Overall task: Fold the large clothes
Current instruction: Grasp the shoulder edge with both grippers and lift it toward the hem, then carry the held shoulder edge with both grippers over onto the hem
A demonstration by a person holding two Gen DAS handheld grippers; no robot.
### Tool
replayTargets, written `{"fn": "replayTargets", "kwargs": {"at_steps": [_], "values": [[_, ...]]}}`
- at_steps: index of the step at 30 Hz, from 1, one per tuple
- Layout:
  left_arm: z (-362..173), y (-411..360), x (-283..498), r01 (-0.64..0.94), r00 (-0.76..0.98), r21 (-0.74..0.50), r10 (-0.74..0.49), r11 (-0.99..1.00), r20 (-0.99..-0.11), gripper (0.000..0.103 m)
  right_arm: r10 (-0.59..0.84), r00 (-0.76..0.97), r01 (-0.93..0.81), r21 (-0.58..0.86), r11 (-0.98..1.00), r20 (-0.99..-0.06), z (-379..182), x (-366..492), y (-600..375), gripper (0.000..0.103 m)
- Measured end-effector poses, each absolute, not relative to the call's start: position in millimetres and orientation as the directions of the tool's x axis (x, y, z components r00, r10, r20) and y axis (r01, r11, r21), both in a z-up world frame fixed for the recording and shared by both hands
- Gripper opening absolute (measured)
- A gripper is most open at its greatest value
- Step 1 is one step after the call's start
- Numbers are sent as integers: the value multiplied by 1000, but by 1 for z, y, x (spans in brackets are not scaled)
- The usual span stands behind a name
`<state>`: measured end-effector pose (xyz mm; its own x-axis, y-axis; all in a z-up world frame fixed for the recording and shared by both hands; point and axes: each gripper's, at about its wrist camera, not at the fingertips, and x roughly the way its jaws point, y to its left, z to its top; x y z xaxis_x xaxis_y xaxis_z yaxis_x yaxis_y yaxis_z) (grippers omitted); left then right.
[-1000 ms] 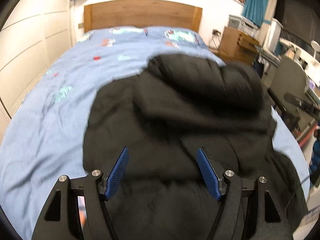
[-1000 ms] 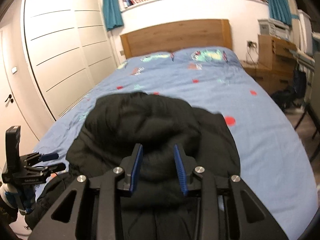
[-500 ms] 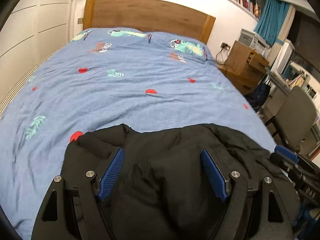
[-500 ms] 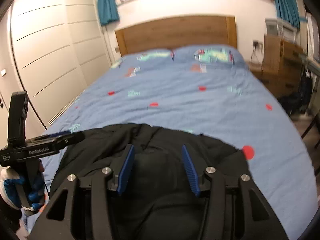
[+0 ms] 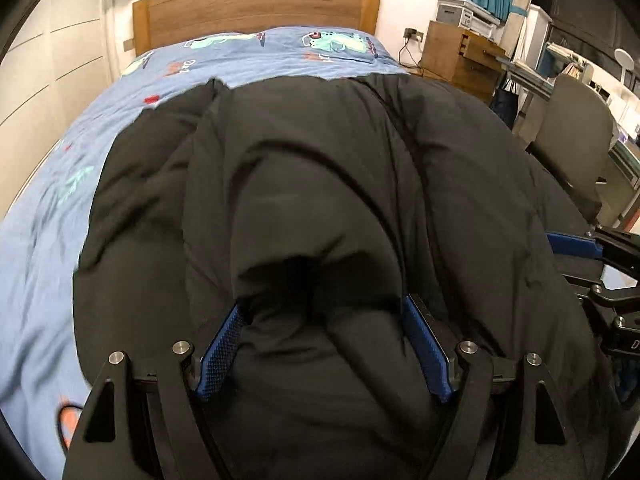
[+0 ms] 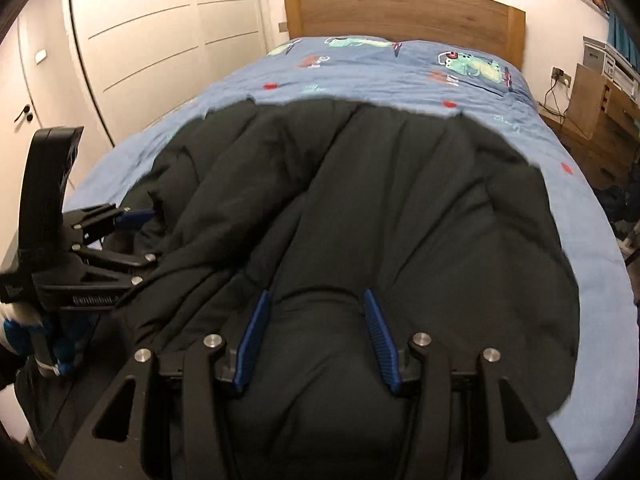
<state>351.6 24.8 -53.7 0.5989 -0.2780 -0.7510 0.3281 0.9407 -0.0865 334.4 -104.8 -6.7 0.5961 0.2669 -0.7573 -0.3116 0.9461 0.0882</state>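
A black padded coat lies spread over the near half of the bed, bulging up close to both cameras.

The left wrist view alone shows the room at 2 to 3 o'clock: a wooden cabinet with a printer on top, and a grey chair beside the bed. The right wrist view alone shows the white wardrobe at 10 o'clock and a door handle at 9 o'clock. Both show the wooden headboard at 12 o'clock.

The left tool stands spread wide, a thick hump of coat bulging between its blue pads; the cloth seems to brush them, though I cannot be sure it is pinched. The right tool is spread narrower, coat filling the gap, its pads apparently clear of the cloth.

Each view catches the other tool at its edge: the right at 3 o'clock in the left view, the left at 9 o'clock in the right view, with a blue-and-white gloved hand under it. The coat hides the bed's near end.
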Motion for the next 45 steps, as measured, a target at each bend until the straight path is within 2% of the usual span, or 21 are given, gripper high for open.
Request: {"fn": "replayTargets", "kwargs": {"at_steps": [4, 10, 15, 25, 32, 45], "values": [[-63, 21, 351, 303, 604, -57, -238, 951, -761, 77, 232, 605, -291, 60, 955, -762, -16, 314, -111, 48], [-86, 13, 397, 279, 561, -63, -215, 958, -799, 84, 177, 577, -215, 61, 975, -797, -43, 359, -123, 48], [-95, 6, 402, 264, 569, -30, -180, 964, -803, 85, 167, 588, -192, 64, 979, -791, -63, 372, -126, 48], [-58, 3, 364, 229, 587, 11, -129, 973, -799, 85, 164, 619, -205, 43, 978, -768, -22, 326, -123, 50], [-71, 9, 360, 209, 583, -31, -150, 977, -798, 85, 151, 605, -197, 37, 980, -782, -26, 328, -123, 51], [-87, 32, 406, 150, 350, -282, -317, 948, -881, 89, 131, 540, -207, 20, 978, -831, -36, 366, -120, 52]]}}
